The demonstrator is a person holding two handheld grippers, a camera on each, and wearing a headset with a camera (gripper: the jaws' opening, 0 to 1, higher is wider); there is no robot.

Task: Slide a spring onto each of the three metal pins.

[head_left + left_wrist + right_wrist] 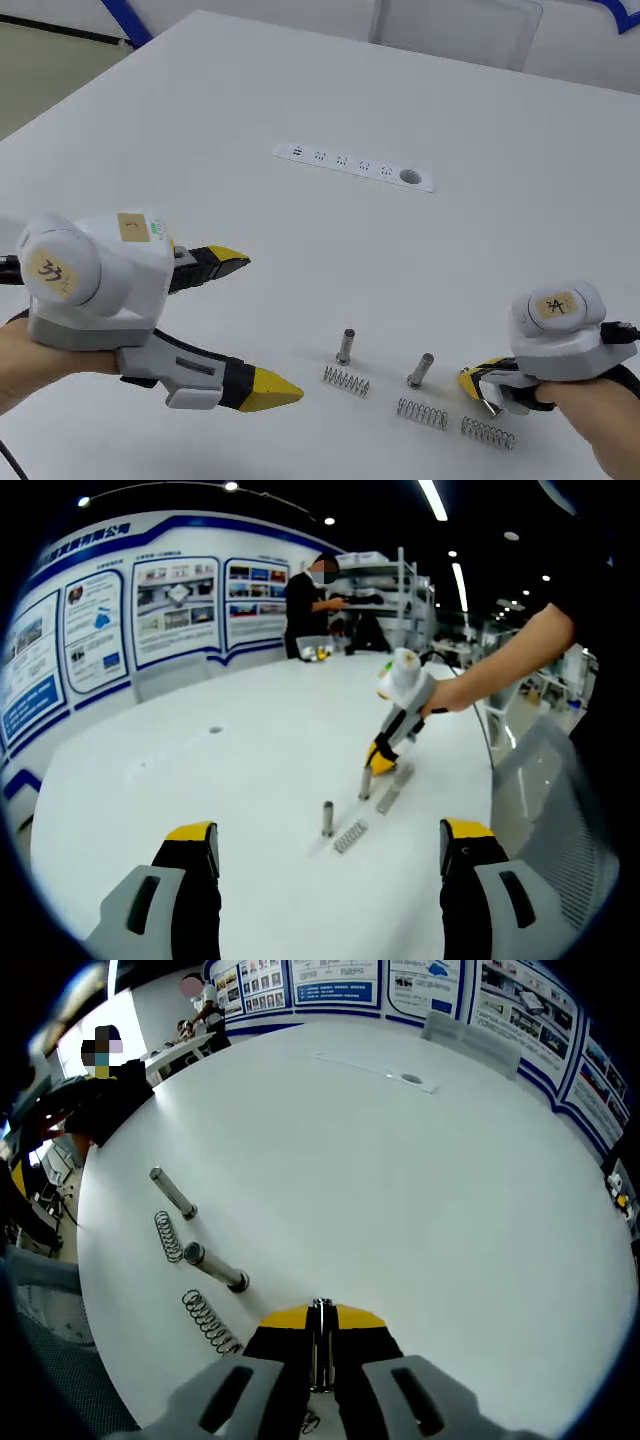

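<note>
Two metal pins stand upright on the white table [300, 90], one [345, 346] to the left and one [421, 370] to the right. Three springs lie flat in front of them: left [346, 380], middle [421, 413], right [488, 433]. My right gripper [475, 383] is low beside the right pin, shut on a third metal pin [320, 1345] that shows as a thin bar between its jaws. My left gripper [255, 325] hovers open to the left of the pins, nothing between its yellow-tipped jaws. The left gripper view shows the pins [327, 818] and the right gripper [383, 758] ahead.
A white power strip [355, 166] is set flush in the table's middle. A clear chair back [455, 30] stands at the far edge. A person [310, 600] stands beyond the far end of the table, near shelving.
</note>
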